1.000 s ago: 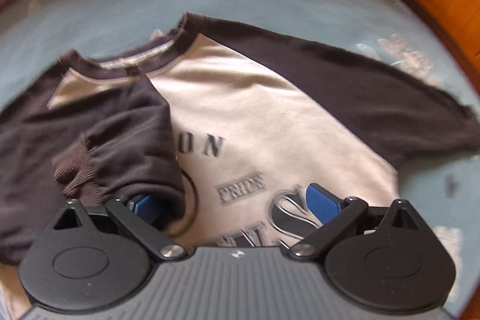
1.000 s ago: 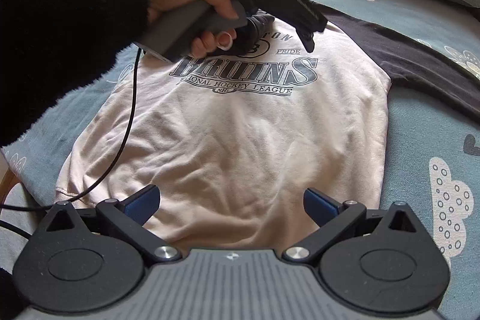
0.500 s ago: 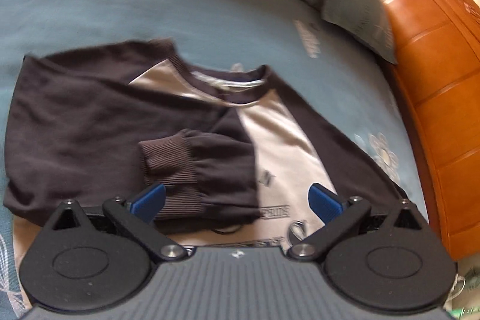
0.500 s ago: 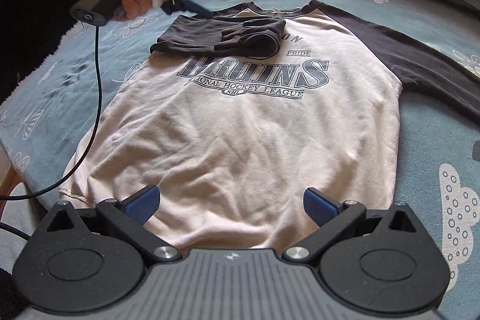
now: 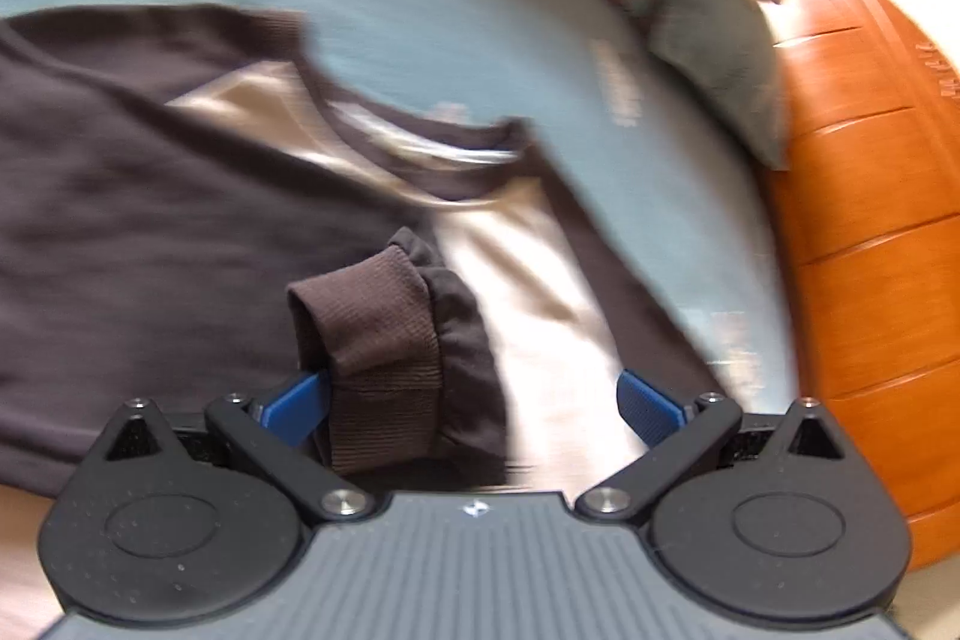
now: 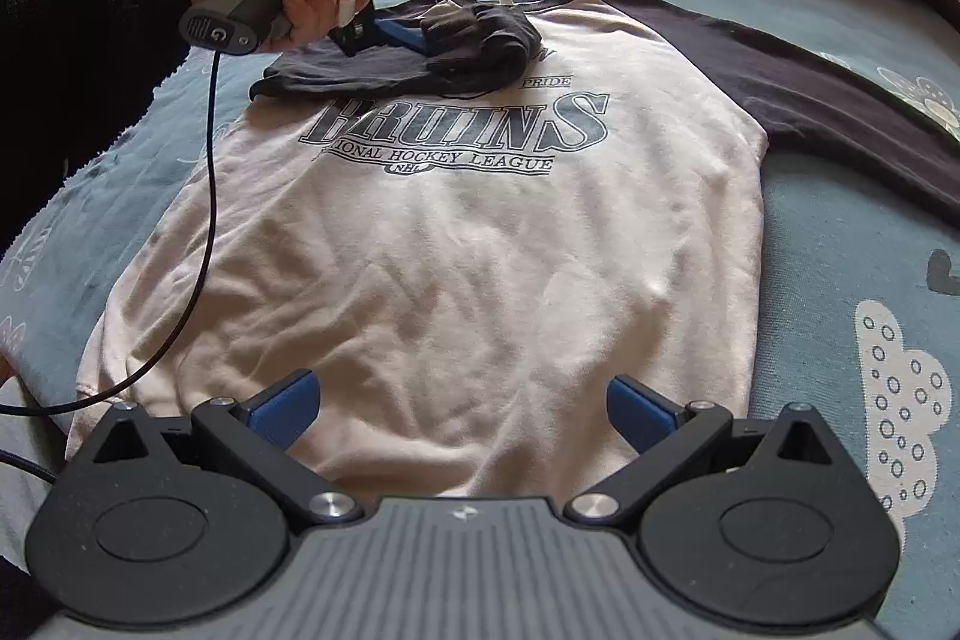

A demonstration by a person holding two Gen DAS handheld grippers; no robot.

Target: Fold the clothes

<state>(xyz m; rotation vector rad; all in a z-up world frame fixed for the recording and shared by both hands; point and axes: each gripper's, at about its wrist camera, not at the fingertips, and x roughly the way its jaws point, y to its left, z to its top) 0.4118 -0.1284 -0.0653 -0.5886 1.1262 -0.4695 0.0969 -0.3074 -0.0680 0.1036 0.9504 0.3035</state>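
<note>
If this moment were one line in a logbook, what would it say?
step: sleeve fold | left gripper: open at dark cuff lying on sweatshirt | right gripper: open over hem | other sleeve: unfolded

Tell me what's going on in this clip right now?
A person is folding a cream sweatshirt with dark sleeves, spread face up on a blue bedsheet. The left gripper, fingers open, is at the left sleeve, already folded across the chest above the lettering. The right gripper hovers open over the hem. The right sleeve lies stretched out, unfolded.
</note>
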